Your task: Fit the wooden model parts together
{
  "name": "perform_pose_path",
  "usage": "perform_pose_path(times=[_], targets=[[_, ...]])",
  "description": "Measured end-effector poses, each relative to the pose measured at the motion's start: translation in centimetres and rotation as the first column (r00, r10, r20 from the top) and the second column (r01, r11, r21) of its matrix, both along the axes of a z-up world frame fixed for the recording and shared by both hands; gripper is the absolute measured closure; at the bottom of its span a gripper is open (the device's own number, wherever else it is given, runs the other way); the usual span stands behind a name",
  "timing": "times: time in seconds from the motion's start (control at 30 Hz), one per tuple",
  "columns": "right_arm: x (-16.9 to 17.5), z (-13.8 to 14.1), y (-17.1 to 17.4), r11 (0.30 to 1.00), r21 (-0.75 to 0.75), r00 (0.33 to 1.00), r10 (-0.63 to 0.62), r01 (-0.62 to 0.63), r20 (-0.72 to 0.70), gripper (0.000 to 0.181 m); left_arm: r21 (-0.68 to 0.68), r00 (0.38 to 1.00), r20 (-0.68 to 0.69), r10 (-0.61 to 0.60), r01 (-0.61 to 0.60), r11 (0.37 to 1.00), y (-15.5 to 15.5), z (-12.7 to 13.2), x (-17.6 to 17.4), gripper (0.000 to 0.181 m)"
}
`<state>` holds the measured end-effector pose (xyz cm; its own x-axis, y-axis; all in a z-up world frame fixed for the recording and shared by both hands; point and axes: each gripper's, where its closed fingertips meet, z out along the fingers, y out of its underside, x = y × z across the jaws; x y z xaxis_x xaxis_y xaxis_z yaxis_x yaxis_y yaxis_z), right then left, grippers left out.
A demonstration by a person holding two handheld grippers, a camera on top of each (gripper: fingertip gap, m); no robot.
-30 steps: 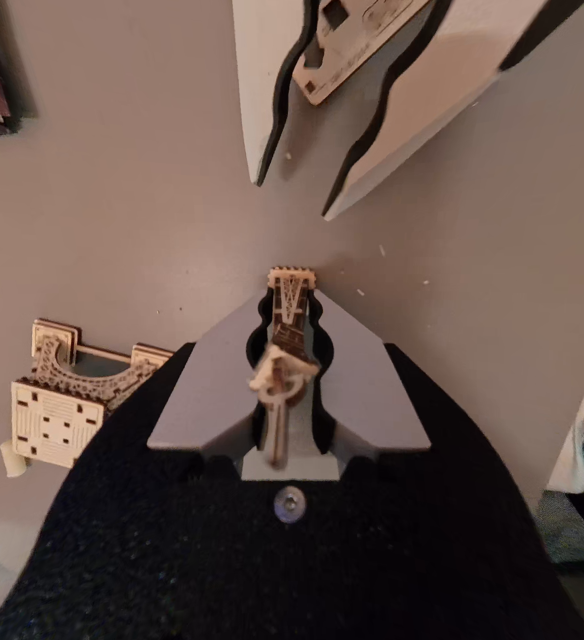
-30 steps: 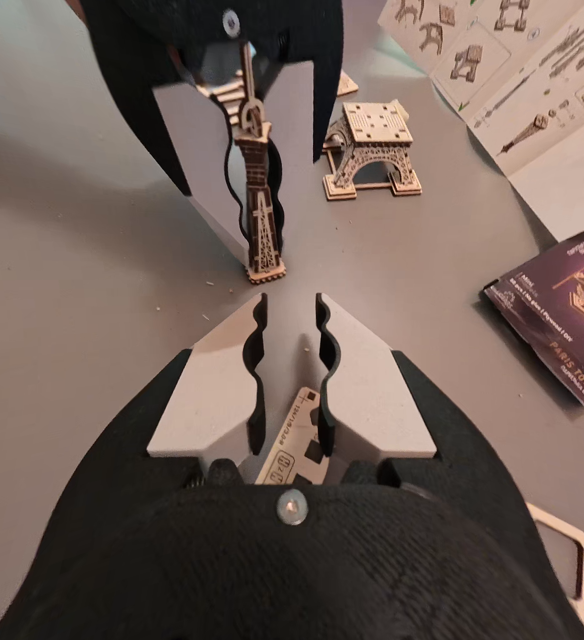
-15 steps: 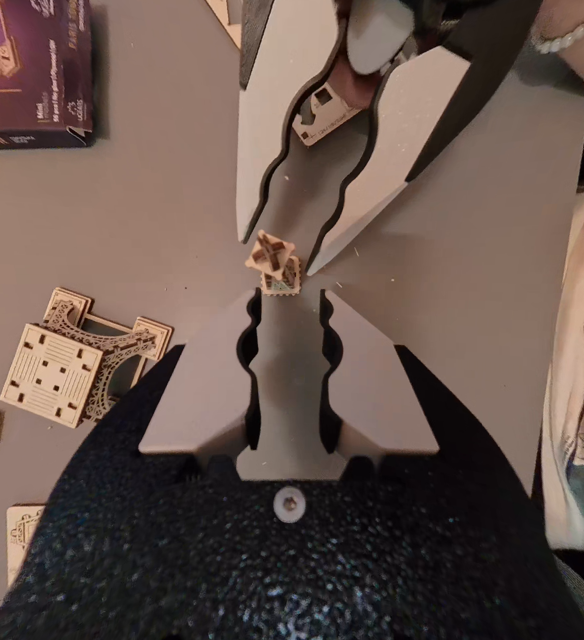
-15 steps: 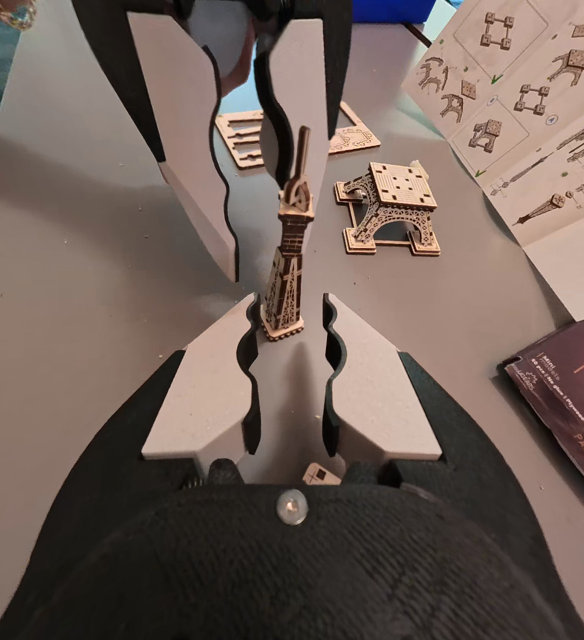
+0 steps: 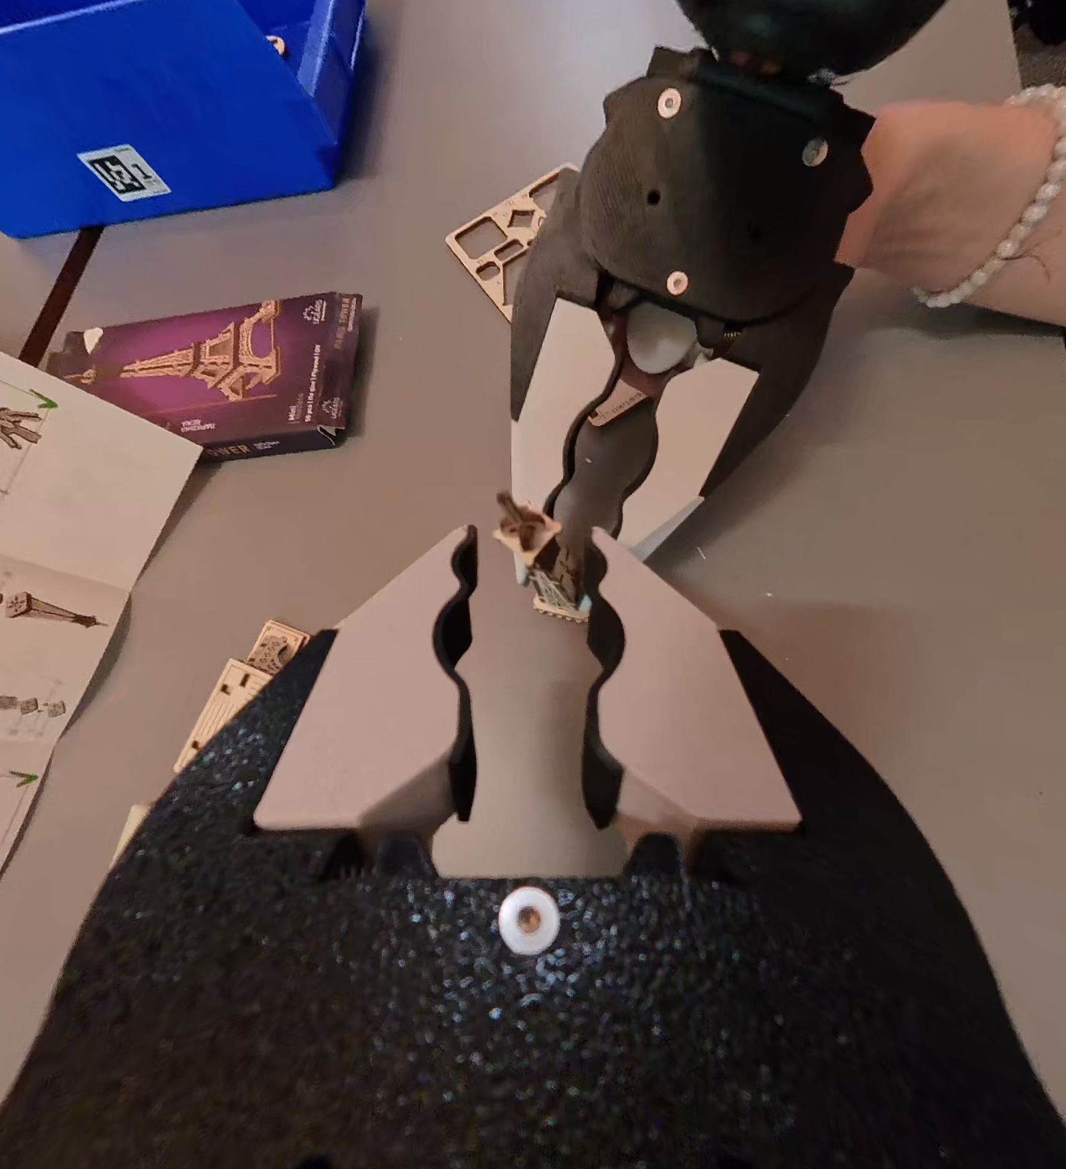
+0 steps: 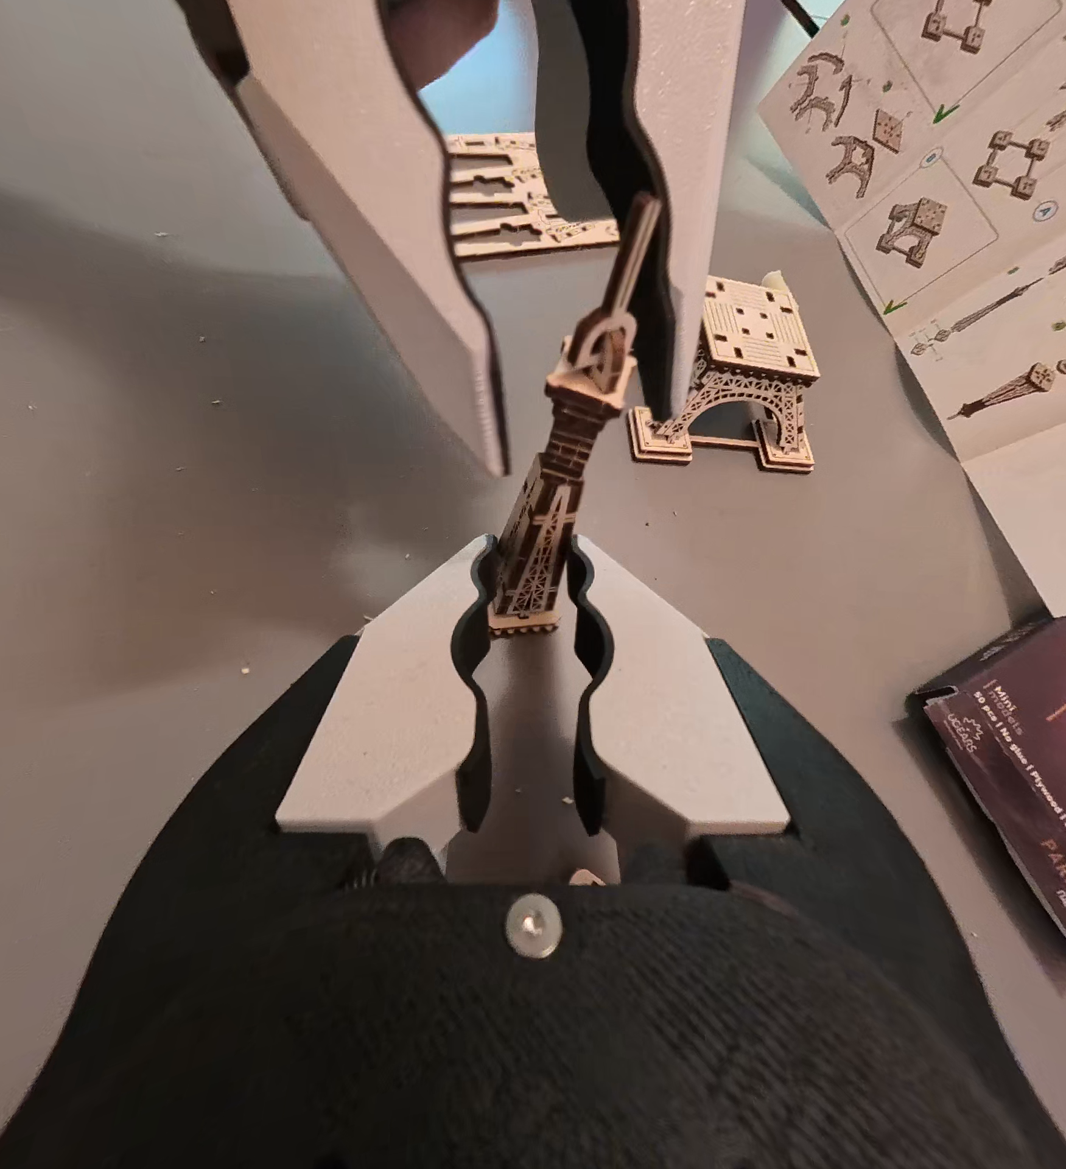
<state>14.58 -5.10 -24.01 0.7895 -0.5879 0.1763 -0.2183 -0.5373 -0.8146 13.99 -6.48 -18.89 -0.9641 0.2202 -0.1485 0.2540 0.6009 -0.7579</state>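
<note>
Right tool [image 6: 530,556] has its two fingers drawn in around the lower part of the wooden spire [image 6: 555,481], which stands on the grey counter [image 6: 138,443] and leans to the right; whether the pads actually press the wood or only flank it I cannot tell. Left tool [image 5: 530,550] is spread, holding nothing, with the spire's top just beyond its tips, and it hangs above the spire in the right wrist view. The arched tower base [image 6: 739,373] stands farther off to the right, platform up, well apart from the spire.

Judging by this, the step is taking a firm hold of the spire. Grip low on the lattice with even, light pressure, since thin plywood may crack. Straighten the lean before lifting, then carry the spire's foot squarely over the base platform's slots.
</note>
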Motion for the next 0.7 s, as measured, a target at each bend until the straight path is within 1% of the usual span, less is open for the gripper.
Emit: perform_pose_path(times=[0.03, 0.1, 0.2, 0.33, 0.4, 0.57, 0.7], targets=[[0.0, 0.01, 0.07, 1.0, 0.002, 1.0, 0.004, -0.004, -0.001, 0.162, -0.006, 1.0, -0.005, -0.006, 0.006, 1.0, -0.07, 0.13, -0.03, 0.157], [-0.04, -0.03, 0.13, 1.0, 0.005, 1.0, 0.008, -0.008, -0.009, 0.163, -0.011, 1.0, -0.005, -0.007, 0.007, 1.0, -0.1, 0.35, 0.06, 0.162], [-0.01, -0.07, 0.14, 1.0, 0.024, 0.999, 0.008, -0.007, -0.039, 0.164, 0.003, 0.999, -0.024, 0.021, -0.021, 1.0, -0.1, 0.33, 0.3, 0.163], [0.05, -0.11, 0.07, 0.999, 0.041, 0.998, -0.007, 0.009, -0.064, 0.164, 0.061, 0.983, -0.127, 0.129, -0.122, 0.991, -0.31, 0.26, 0.48, 0.163], [0.03, -0.12, 0.0, 0.998, 0.052, 0.997, -0.014, 0.018, -0.081, 0.164, 0.093, 0.972, -0.149, 0.183, -0.171, 0.981, -0.45, 0.22, 0.47, 0.163], [-0.01, -0.16, -0.11, 0.998, 0.062, 0.995, -0.027, 0.033, -0.099, 0.165, 0.202, 0.931, -0.135, 0.34, -0.311, 0.929, -0.59, 0.07, 0.54, 0.163], [0.03, -0.18, -0.28, 0.996, 0.064, 0.993, -0.048, 0.055, -0.104, 0.164, 0.24, 0.909, -0.069, 0.412, -0.385, 0.891, -0.79, 0.02, 0.63, 0.163]])
